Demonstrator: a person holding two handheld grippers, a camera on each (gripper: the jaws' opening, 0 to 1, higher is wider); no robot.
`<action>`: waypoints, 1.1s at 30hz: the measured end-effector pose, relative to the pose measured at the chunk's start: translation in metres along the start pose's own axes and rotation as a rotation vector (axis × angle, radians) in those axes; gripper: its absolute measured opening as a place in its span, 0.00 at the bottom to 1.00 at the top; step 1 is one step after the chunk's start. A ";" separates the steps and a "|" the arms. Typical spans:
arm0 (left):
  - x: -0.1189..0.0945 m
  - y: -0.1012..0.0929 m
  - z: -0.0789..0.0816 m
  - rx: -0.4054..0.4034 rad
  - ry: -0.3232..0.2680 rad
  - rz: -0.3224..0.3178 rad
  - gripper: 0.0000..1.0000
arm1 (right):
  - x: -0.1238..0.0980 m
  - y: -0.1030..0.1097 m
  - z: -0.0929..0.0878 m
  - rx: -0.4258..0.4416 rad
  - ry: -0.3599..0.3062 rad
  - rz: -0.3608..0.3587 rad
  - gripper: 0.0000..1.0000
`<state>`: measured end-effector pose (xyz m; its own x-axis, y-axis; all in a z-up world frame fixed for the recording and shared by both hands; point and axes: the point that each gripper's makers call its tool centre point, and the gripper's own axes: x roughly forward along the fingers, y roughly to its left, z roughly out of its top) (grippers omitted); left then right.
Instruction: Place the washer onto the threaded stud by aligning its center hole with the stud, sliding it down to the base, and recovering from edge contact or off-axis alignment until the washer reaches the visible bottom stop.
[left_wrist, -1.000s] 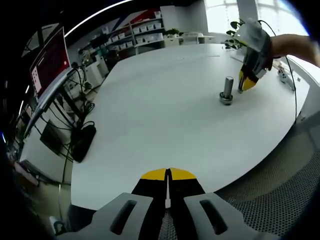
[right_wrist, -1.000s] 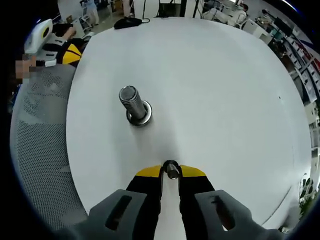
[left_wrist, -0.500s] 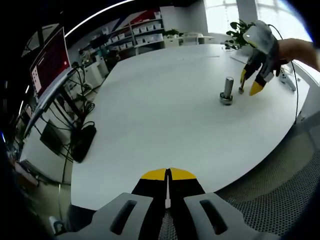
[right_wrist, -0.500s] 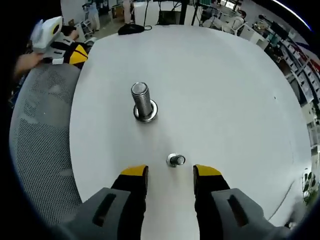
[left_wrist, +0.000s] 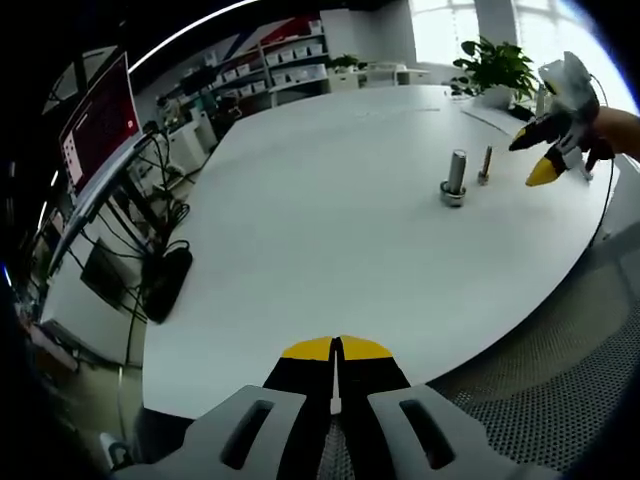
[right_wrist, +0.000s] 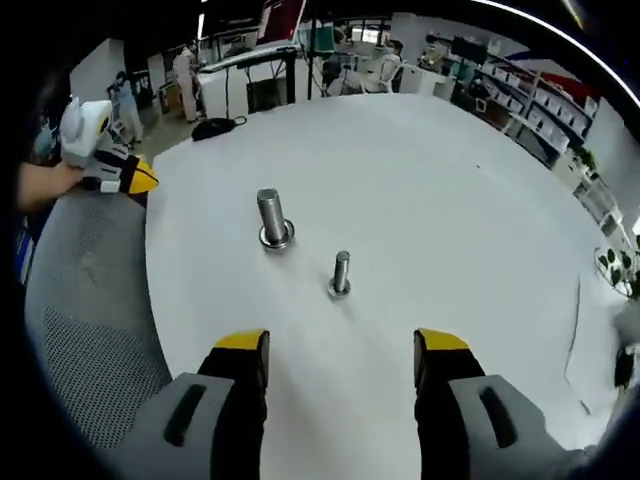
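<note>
The thick threaded stud (left_wrist: 456, 176) (right_wrist: 269, 215) stands upright on the white table (left_wrist: 320, 220) (right_wrist: 450, 190), with a metal ring, seemingly the washer (right_wrist: 276, 239), around its base. A thinner small bolt (left_wrist: 485, 165) (right_wrist: 341, 273) stands upright just beside it. My right gripper (right_wrist: 340, 345) (left_wrist: 533, 160) is open, pulled back from the small bolt, with nothing between its fingers. At the table's near edge my left gripper (left_wrist: 338, 346) (right_wrist: 138, 177) is shut and holds nothing, far from the stud.
A mesh chair (right_wrist: 90, 330) sits against the table edge under the left gripper. A cable (left_wrist: 590, 190) and a potted plant (left_wrist: 495, 70) lie at the table's far side. Monitors and cables (left_wrist: 120, 200) stand off the table; a hand (left_wrist: 615, 125) holds the right gripper.
My right gripper opened, let go of the small bolt, left it standing beside the stud, and drew back and up. My left gripper has stayed put.
</note>
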<state>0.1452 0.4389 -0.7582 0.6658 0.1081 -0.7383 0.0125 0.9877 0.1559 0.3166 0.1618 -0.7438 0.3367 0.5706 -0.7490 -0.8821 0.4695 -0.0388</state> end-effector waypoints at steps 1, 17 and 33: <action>0.000 0.000 0.000 -0.001 0.001 0.000 0.00 | -0.005 0.001 0.000 0.026 -0.027 -0.002 0.64; -0.003 -0.001 0.004 -0.009 -0.021 0.008 0.00 | -0.048 0.047 -0.020 0.069 -0.220 -0.021 0.86; -0.003 -0.002 0.004 -0.008 -0.018 0.005 0.00 | -0.076 0.044 -0.037 0.127 -0.305 -0.201 0.87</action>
<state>0.1461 0.4365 -0.7539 0.6794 0.1107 -0.7254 0.0035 0.9881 0.1540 0.2395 0.1141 -0.7128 0.5978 0.6240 -0.5032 -0.7473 0.6610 -0.0681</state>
